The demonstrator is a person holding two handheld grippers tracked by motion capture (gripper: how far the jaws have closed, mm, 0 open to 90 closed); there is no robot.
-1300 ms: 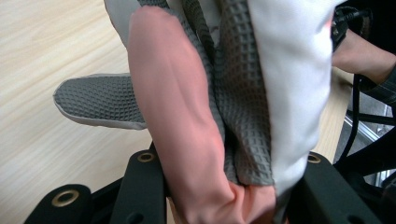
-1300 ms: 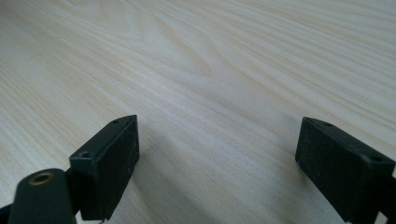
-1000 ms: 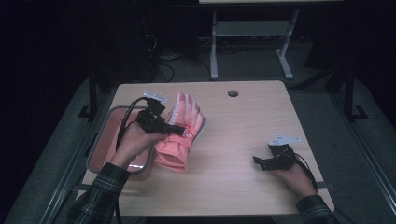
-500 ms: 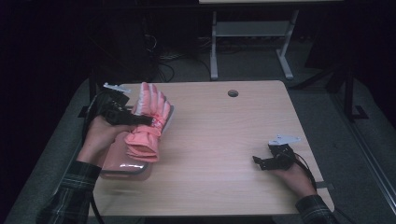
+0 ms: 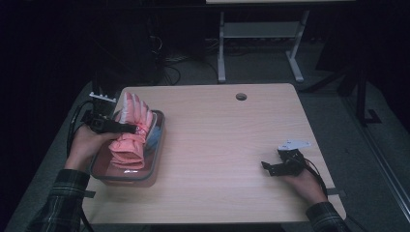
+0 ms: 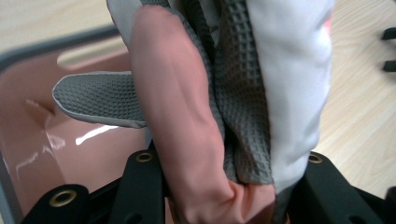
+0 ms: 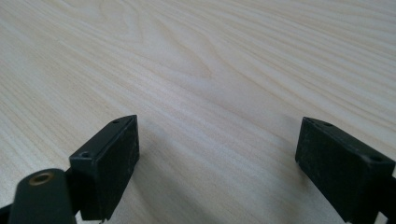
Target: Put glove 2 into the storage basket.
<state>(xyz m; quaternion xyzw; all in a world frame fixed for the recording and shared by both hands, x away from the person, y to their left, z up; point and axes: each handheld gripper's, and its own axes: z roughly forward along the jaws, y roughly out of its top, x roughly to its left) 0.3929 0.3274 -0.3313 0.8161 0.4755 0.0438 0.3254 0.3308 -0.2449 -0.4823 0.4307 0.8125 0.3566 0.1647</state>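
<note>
High view shows the left gripper [image 5: 126, 128] clamped on a salmon-pink padded winter glove with white and grey textured palm [image 5: 129, 140], holding it over a shallow pink plastic tray with a grey rim [image 5: 157, 145] that sits directly beneath the gripper at the left edge of the pale wooden bench [image 5: 227, 145]. Left gripper view has the glove [image 6: 187, 121] pinched between the two black jaws, its grey thumb sticking out sideways above the tray's [image 6: 28, 140] glossy floor. Well apart, the right gripper [image 5: 269, 167] rests low on the bench, jaws spread wide over bare wood [image 7: 210, 70].
</note>
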